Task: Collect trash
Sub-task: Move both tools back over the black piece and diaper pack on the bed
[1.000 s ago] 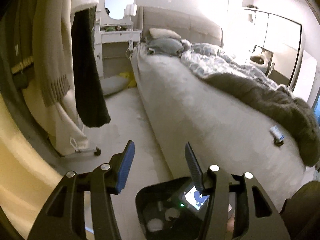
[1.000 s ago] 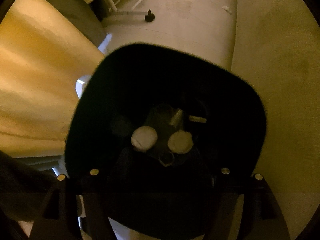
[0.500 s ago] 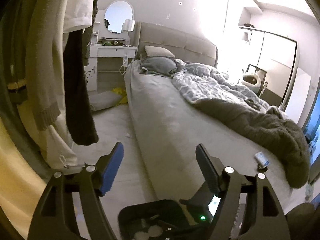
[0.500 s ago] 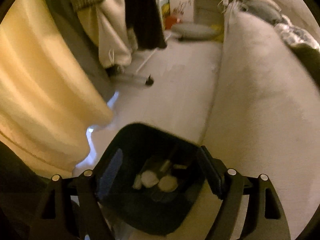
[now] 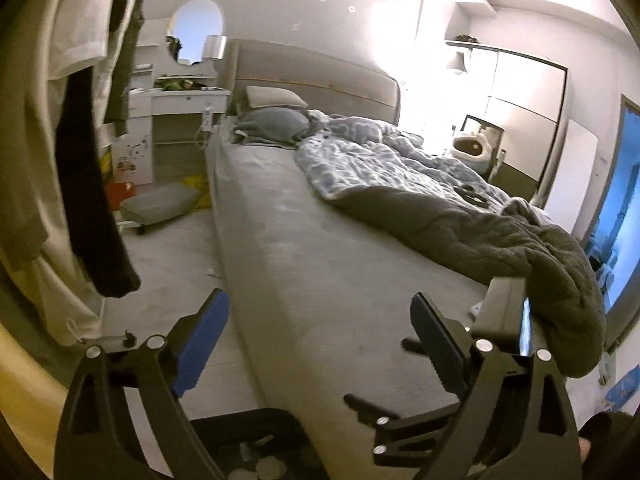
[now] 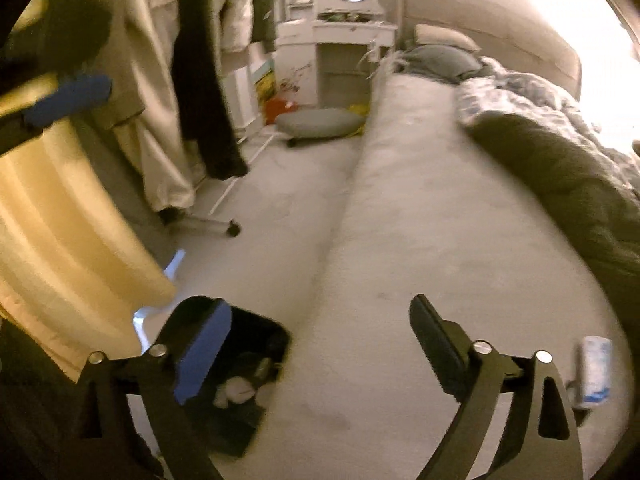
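Both hand-held grippers tilt down over the bed (image 6: 400,240) — the left hand-held gripper (image 5: 320,340) and right hand-held gripper (image 6: 320,344) are opening, nothing between the jaws. The black trash bin (image 6: 240,380), holding crumpled tissues (image 6: 236,390), stands on the floor beside the bed. No writing is legible.

no legible text, labels or numbers in either view

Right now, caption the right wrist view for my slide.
Right gripper opening, empty, above black bin of trash beside the bed.
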Motion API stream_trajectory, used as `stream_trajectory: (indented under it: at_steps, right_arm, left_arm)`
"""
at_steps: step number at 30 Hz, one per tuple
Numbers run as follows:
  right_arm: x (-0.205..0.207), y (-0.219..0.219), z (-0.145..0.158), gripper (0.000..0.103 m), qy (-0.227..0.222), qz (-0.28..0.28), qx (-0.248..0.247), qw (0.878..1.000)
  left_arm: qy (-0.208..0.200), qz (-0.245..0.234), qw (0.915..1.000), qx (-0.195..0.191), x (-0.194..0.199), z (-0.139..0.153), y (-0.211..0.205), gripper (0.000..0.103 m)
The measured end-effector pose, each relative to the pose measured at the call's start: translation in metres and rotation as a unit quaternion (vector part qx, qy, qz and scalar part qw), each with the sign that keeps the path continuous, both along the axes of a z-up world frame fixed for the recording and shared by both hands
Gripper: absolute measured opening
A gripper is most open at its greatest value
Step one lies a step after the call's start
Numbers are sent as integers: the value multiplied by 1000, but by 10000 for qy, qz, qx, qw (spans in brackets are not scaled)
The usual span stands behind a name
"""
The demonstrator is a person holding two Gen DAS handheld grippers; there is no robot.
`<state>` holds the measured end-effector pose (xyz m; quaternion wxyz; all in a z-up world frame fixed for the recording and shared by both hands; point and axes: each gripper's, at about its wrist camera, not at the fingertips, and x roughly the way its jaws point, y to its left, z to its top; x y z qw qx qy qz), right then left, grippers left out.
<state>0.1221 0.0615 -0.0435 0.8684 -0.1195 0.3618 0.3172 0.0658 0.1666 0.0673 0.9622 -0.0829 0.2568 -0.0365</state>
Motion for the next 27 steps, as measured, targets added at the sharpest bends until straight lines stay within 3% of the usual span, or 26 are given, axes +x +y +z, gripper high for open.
stream_trajectory:
  at_steps: [10, 17, 27]
  right_arm:
    - [32, -84, 18, 100, -221, -721, -93, 9971]
    - [54, -134, 12, 100, -103, -1262, -147, 9918]
    - [72, -180, 7, 100, 85, -1565, -157, 9875]
  left_arm:
    - [83, -301, 9993, 195, 23, -11, -55, 98]
    - [298, -576, 9976, 262, 44, -30, -89, 99]
    - [375, -996, 9937, 363, 69, -55, -138, 99]
